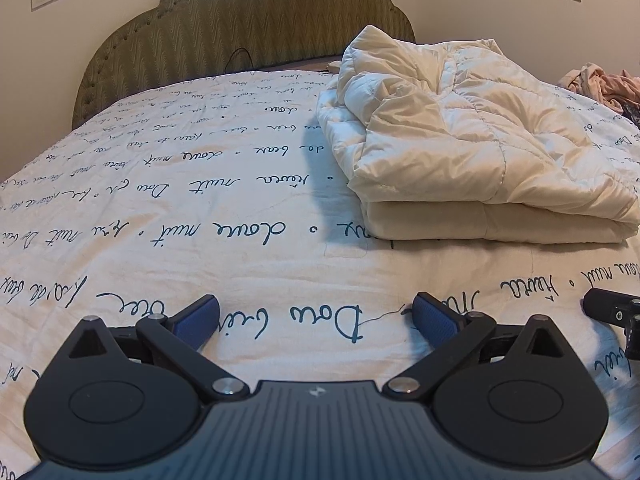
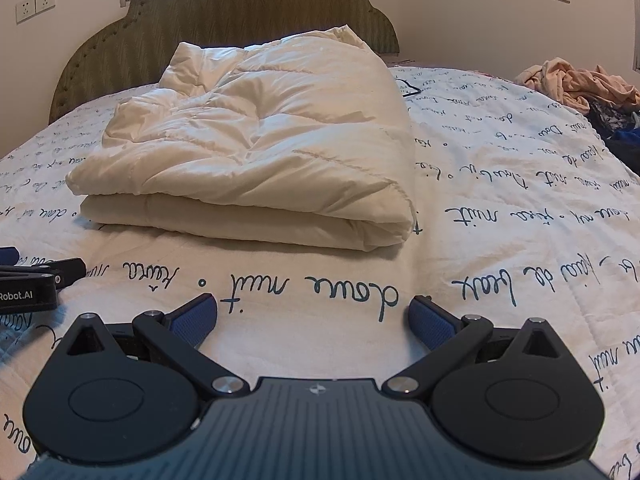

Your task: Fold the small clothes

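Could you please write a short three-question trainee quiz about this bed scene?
1. True or false: the left gripper is shut on cloth.
2. Where does the pile of small clothes lie? A) beyond the folded duvet, to its right B) between the right gripper fingers C) on the duvet
3. Fill in: the bedsheet carries dark handwritten ____.

Key: 1 false, it is open and empty; 2 A; 3 script.

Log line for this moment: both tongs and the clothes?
left tongs: open, empty | right tongs: open, empty | clothes pile: far right, untouched | folded quilt: ahead on bed
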{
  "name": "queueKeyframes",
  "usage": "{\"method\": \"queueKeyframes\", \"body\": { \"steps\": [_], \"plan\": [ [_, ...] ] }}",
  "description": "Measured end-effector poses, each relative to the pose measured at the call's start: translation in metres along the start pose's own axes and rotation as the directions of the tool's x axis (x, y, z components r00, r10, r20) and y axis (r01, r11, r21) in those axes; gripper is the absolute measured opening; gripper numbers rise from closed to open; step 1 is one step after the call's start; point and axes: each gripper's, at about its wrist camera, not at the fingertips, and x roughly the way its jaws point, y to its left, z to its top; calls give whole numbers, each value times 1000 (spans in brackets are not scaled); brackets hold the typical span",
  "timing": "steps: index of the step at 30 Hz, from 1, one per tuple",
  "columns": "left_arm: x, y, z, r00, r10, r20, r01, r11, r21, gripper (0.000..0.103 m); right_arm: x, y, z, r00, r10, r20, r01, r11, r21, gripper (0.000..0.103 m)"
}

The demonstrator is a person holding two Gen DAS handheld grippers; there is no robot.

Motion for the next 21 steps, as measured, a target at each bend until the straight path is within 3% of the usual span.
{"method": "queueKeyframes", "body": {
  "steps": [21],
  "plan": [
    [-1,0,-1,1000,4,6,-4,1000,-1,103,-2,-3,-2,1000,-3,24,3,1000,15,103]
  ]
}}
